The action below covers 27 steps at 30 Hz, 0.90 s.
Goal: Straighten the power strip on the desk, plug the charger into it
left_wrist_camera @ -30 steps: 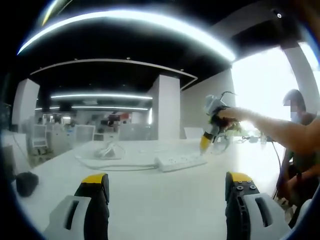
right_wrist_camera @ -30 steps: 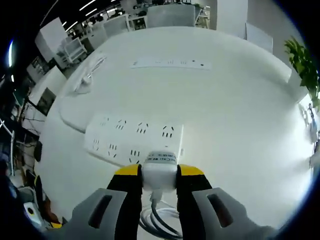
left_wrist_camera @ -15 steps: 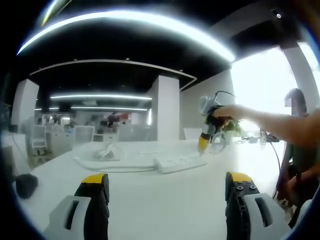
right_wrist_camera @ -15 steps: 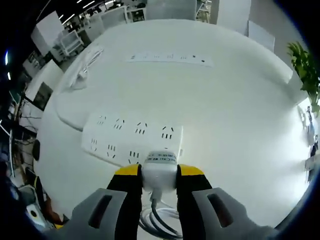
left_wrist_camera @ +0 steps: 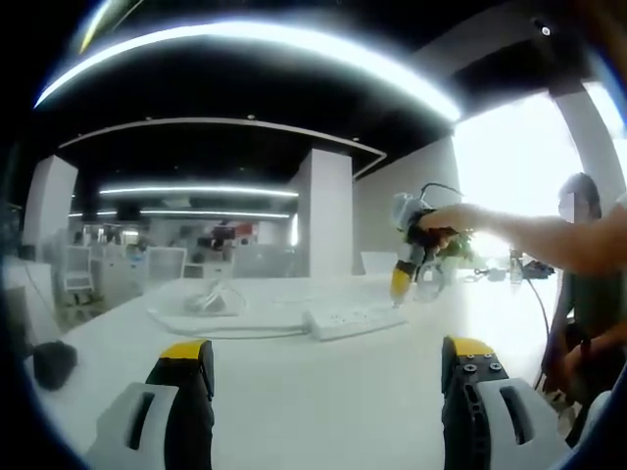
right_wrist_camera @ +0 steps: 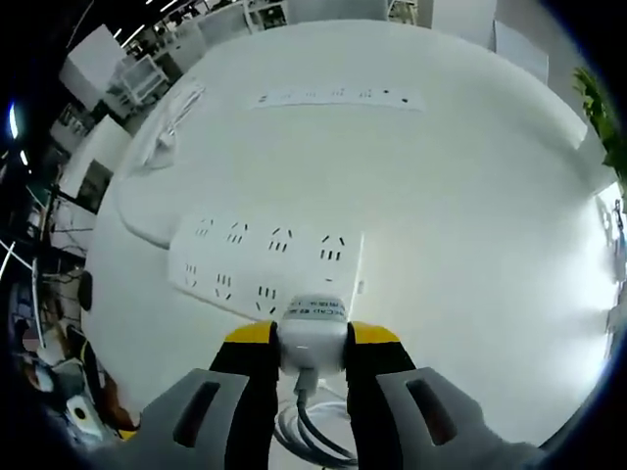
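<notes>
Two tools: right tool (right_wrist_camera: 299,357) clamps charger (right_wrist_camera: 313,338) above power strip (right_wrist_camera: 263,271), prongs hidden; left tool (left_wrist_camera: 323,367) gapes empty.

White power strip (right_wrist_camera: 265,266) and white charger (right_wrist_camera: 313,336) on white desk (right_wrist_camera: 470,215); yellow-tipped black right claw (right_wrist_camera: 311,343).

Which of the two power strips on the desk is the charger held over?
The near, wide power strip with two rows of sockets, directly ahead of the right gripper holding the charger. The other, a slim strip, lies far across the desk.
</notes>
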Available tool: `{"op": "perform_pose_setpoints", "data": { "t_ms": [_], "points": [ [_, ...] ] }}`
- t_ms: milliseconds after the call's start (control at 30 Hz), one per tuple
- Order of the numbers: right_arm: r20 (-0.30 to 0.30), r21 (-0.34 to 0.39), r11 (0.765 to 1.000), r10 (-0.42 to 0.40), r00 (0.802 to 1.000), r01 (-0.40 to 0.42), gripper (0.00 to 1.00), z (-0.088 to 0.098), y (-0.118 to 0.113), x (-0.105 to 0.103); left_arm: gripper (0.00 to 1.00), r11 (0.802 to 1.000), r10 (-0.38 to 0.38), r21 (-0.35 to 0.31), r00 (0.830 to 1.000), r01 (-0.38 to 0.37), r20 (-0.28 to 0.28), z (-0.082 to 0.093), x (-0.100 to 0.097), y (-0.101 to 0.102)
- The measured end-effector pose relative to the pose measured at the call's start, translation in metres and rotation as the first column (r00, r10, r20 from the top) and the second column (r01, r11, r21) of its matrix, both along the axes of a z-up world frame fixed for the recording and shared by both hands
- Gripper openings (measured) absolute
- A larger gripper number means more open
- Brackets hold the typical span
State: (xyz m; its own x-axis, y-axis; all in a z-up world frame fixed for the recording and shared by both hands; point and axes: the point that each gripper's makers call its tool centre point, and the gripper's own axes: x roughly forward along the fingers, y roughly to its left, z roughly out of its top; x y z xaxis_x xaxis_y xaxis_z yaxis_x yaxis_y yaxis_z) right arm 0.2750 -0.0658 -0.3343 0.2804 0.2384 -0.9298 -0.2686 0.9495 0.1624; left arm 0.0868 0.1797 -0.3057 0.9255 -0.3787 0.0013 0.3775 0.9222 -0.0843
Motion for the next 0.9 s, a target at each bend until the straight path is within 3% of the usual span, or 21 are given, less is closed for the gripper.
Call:
{"op": "perform_pose_setpoints", "data": {
  "t_ms": [200,600,900],
  "points": [
    [-0.007,-0.008,1.000,-0.008,1.000,0.008,0.24,0.001,0.001,0.001,0.99,1.000,0.004,-0.002,1.000,-0.004,0.000,0.000,-0.001,0.001],
    [0.043,-0.166,0.986,-0.007,0.999,0.014,0.24,-0.005,0.006,0.007,0.99,1.000,-0.003,-0.001,1.000,0.003,-0.002,-0.001,-0.002,0.000],
    [0.066,-0.154,0.988,-0.008,0.998,0.018,0.24,-0.005,0.002,0.013,0.99,1.000,0.025,-0.011,1.000,-0.025,-0.011,-0.005,-0.001,0.011]
  ]
}}
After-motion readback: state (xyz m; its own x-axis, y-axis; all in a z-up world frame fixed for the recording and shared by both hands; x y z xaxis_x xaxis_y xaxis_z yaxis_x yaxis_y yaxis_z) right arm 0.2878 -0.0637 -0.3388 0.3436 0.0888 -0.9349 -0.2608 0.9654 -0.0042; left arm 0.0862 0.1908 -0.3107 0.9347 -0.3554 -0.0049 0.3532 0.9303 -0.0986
